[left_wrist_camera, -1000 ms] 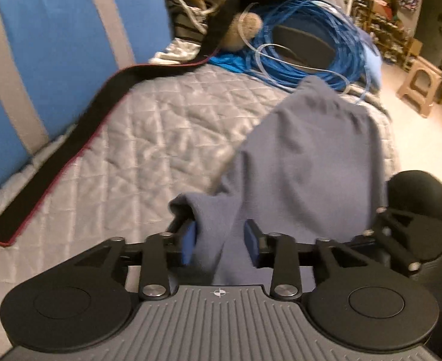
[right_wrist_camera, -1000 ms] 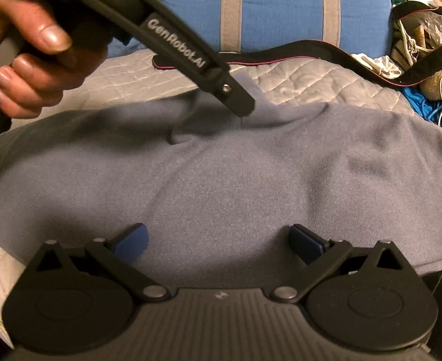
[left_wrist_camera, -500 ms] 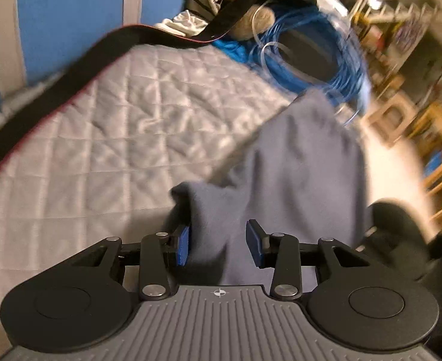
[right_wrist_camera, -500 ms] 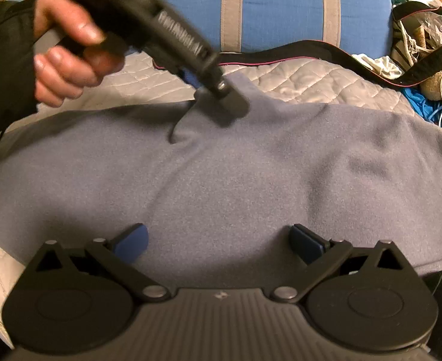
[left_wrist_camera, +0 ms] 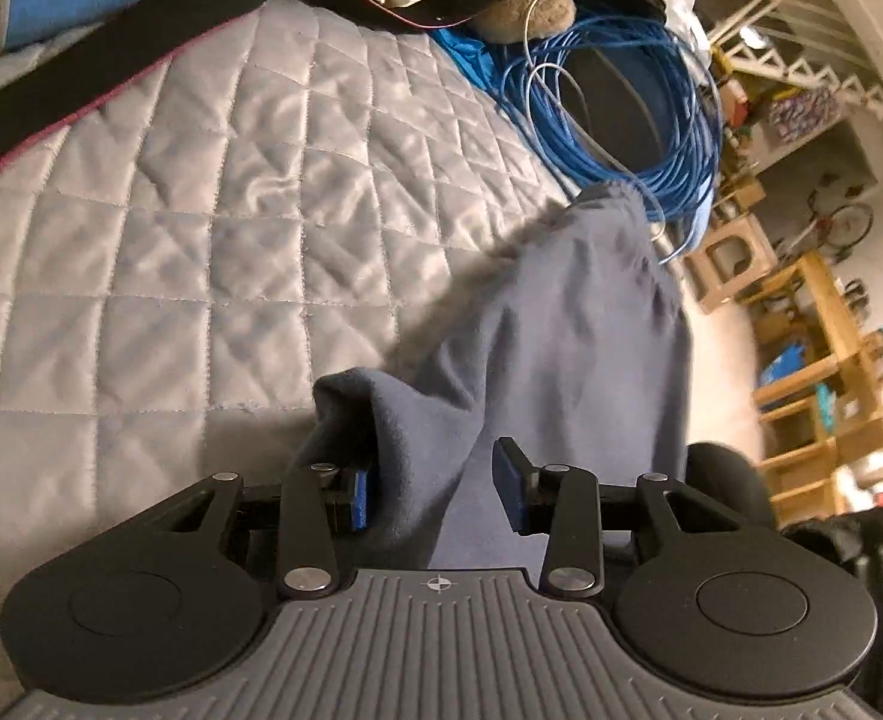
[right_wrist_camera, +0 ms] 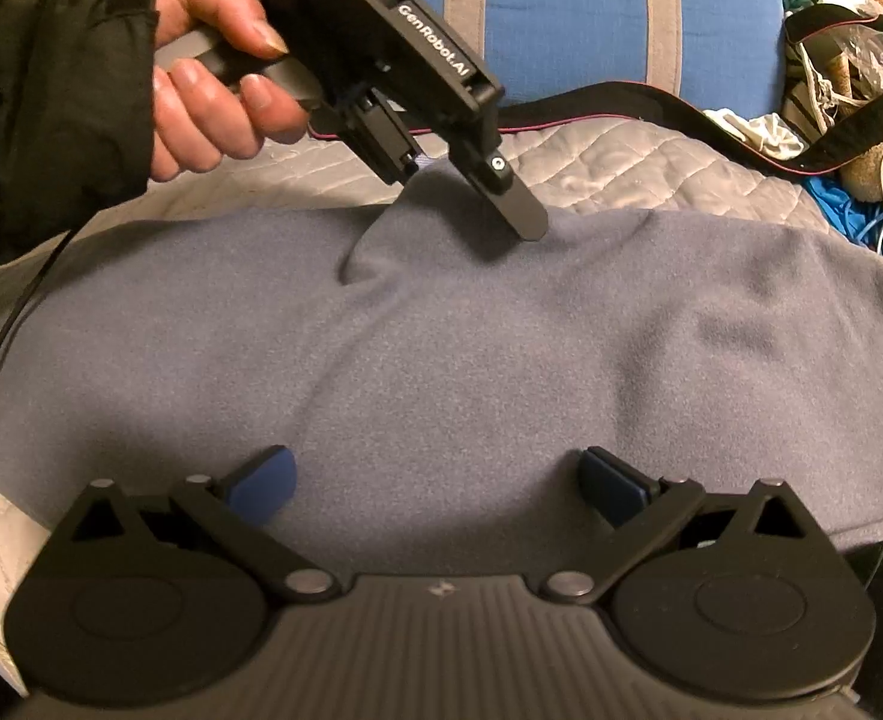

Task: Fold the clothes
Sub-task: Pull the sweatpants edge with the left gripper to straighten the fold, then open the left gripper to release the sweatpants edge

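— What's the biggest thing there?

— The quilted grey bedcover [left_wrist_camera: 201,228], and at its far side a blue cushion with grey stripes [right_wrist_camera: 561,6]. Spread across the quilt, nearest the right-hand camera, lies a grey-blue fleece garment [right_wrist_camera: 471,360]; it covers most of the near part of the bed, and its far edge is lifted into a small peak.

— What's lifting it?

— The left gripper [right_wrist_camera: 459,174], held in the person's left hand [right_wrist_camera: 213,72]. Its tips meet the fleece right at that raised edge. From its own camera, the left gripper [left_wrist_camera: 435,492] has a fold of fleece bunched between its blue pads; the jaws stand partly closed with cloth against the left pad [left_wrist_camera: 360,498], and the rest of the garment [left_wrist_camera: 561,348] trails away towards the bed's edge.

— And the other one?

— The right gripper [right_wrist_camera: 435,483] hovers low over the near part of the fleece, jaws spread wide, nothing between them.

— Anything else on the bed?

— A long black strap with a red edge [left_wrist_camera: 141,36] along the cushion, a coil of blue cable [left_wrist_camera: 621,120] at the far corner, and a tan plush toy [left_wrist_camera: 525,15] beside it.
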Available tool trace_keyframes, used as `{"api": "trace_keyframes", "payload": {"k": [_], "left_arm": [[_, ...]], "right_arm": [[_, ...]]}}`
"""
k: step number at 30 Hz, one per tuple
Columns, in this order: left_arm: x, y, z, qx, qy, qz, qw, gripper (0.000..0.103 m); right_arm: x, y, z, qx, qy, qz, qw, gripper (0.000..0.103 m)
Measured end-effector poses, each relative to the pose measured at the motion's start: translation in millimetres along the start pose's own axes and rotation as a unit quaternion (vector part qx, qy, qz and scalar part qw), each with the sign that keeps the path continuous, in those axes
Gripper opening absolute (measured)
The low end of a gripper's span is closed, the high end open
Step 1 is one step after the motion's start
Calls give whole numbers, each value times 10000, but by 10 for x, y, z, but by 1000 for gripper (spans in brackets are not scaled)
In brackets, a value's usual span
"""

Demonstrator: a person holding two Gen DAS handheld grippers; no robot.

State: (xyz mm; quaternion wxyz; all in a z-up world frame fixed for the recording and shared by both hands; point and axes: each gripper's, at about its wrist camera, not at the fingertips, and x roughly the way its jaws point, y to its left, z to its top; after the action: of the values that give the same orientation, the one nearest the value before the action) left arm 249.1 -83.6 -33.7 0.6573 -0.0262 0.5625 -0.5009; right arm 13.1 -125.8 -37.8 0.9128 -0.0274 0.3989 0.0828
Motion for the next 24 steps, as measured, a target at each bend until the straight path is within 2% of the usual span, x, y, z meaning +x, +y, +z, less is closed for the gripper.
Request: {"api": "trace_keyframes", "payload": {"k": [4,7,11,15,24], "left_arm": [[110,43,65,-228,-47,-514,9984,36],[134,116,91,-568,-162,-627,9963,32],[15,244,119,-1025,-572,-641,9910,3],[-4,287,129,-1035,-741,-447,9909,3],[16,518,166,-1082,-517,-812,9895,4]], "right_arm": [[4,0,-1,-5,-3,2,10000,103],[3,7,-6,-15,-9,4,10000,103],[4,27,-12,-56,-2,-22,10000,103],[3,41,-15,-93,25,-27,9999,103],[25,50,-22,-140,36,-46,9999,102]]}}
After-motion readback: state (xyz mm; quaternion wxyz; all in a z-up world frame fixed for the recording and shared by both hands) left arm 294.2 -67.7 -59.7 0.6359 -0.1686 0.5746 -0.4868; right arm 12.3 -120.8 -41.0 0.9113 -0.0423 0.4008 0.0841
